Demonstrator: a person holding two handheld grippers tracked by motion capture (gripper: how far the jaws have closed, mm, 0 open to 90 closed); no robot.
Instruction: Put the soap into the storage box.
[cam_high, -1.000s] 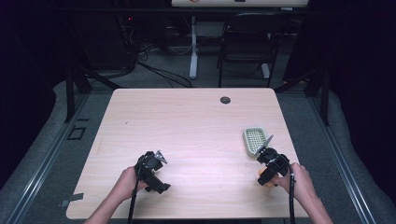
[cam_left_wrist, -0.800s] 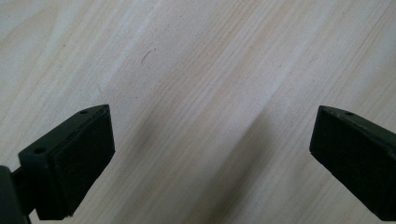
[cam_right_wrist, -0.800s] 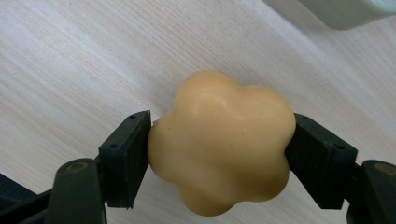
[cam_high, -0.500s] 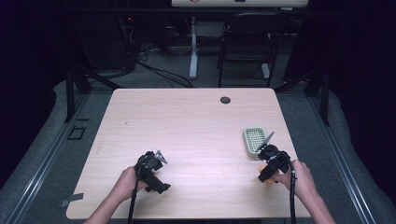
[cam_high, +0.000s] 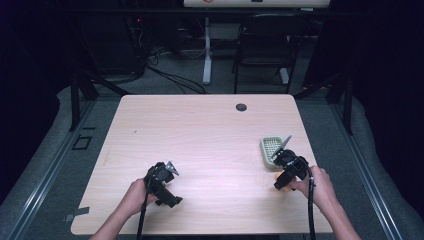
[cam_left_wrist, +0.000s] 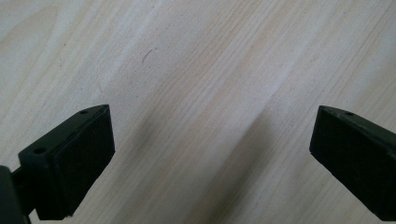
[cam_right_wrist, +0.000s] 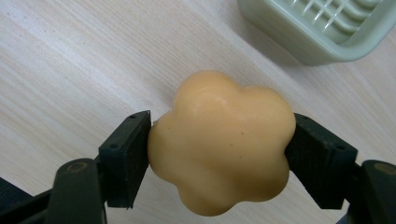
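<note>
One pale green slotted tray (cam_right_wrist: 327, 28) just beyond the right gripper (cam_right_wrist: 219, 154), seemingly empty, jaws clenched on an orange flower-shaped soap (cam_right_wrist: 222, 140), lobed face up, left gripper (cam_left_wrist: 205, 154) spread wide over bare table (cam_left_wrist: 201, 70).

The table (cam_high: 200, 140) has a pale wood-grain top with a smooth, matt finish and fine streaks, seen close up across the left gripper view. At the centre of the right gripper view, a peach-coloured, flower-shaped lump (cam_right_wrist: 222, 142) looks smooth, waxy and faintly glossy, like soap, between 2 matt black jaw pads that look like rubber or plastic. At the upper right of that view, a pale green slatted tray (cam_right_wrist: 322, 28) looks like smooth, slightly shiny plastic.
</note>
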